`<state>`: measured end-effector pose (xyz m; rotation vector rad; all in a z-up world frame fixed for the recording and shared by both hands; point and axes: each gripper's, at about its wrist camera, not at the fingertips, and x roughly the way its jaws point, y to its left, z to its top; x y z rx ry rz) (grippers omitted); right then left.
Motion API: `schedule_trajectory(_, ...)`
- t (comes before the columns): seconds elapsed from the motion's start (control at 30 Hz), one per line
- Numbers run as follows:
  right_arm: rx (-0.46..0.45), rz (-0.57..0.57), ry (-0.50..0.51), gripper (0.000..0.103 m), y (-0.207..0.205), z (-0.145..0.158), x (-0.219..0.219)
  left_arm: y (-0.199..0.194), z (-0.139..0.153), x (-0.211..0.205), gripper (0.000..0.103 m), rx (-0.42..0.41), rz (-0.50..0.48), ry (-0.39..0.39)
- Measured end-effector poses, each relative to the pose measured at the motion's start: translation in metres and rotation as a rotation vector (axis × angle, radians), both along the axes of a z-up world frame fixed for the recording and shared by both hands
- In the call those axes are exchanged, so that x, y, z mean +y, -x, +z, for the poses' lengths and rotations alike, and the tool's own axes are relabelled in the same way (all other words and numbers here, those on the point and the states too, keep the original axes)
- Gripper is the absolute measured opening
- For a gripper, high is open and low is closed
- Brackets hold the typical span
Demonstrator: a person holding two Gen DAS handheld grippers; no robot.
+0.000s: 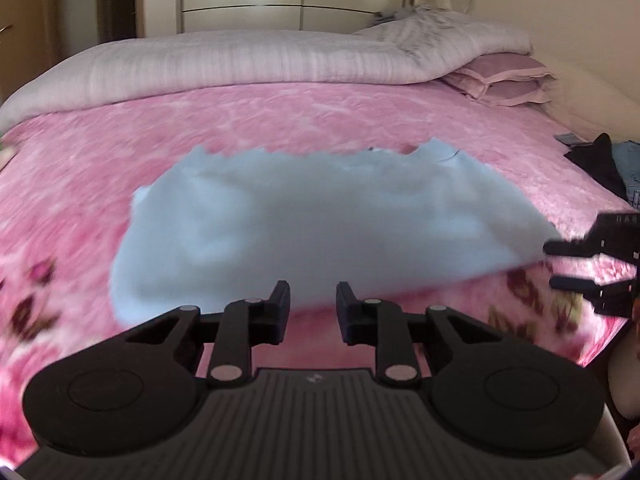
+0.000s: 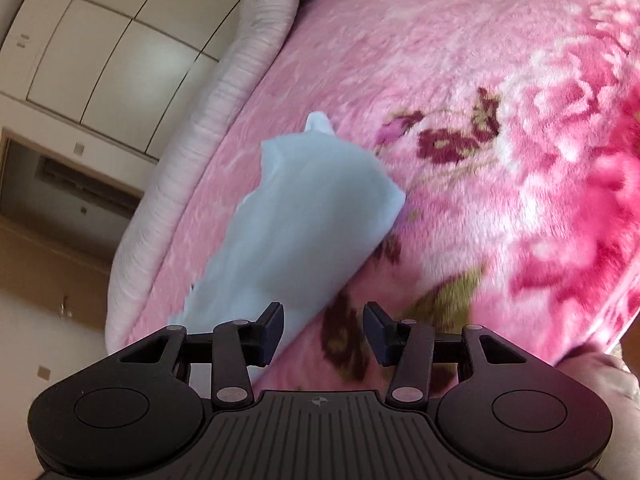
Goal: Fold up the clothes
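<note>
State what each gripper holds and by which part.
Nothing: left gripper and right gripper both stand open at the near edge of the light blue garment.

A bed covered by a fluffy pink floral blanket (image 1: 320, 120) fills the frame; a pale blue garment (image 1: 320, 220) lies centre; a folded whitish quilt (image 1: 240, 64) and mauve pillows (image 1: 504, 80) sit along the top; dark clothes (image 1: 600, 164) at right.
</note>
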<state>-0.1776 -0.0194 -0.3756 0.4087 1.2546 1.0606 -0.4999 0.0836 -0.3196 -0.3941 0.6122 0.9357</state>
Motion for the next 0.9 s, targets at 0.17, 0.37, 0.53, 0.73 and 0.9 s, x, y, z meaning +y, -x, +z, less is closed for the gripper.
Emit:
schedule_trajectory(0.17,0.056,-0.042,0.003,0.049,-0.011,-0.015,0.008,-0.008,-0.007,0.026,0.022,0.000,0.020,0.043)
schedule_trajectory(0.37,0.056,-0.091,-0.026,0.049,-0.019,-0.023,0.014,-0.002,-0.010,0.041,0.021,-0.068,0.005,0.075)
schedule_trajectory(0.53,0.036,-0.157,-0.042,0.048,-0.020,-0.024,0.012,-0.033,-0.009,0.044,0.021,-0.044,-0.128,-0.028)
schedule_trajectory(0.73,0.033,-0.207,-0.046,0.048,-0.027,-0.026,0.015,-0.070,-0.035,0.048,0.018,0.073,-0.223,-0.070)
schedule_trajectory(0.9,0.028,-0.208,-0.055,0.048,-0.028,-0.027,0.016,-0.081,-0.045,0.050,0.016,0.097,-0.243,-0.055)
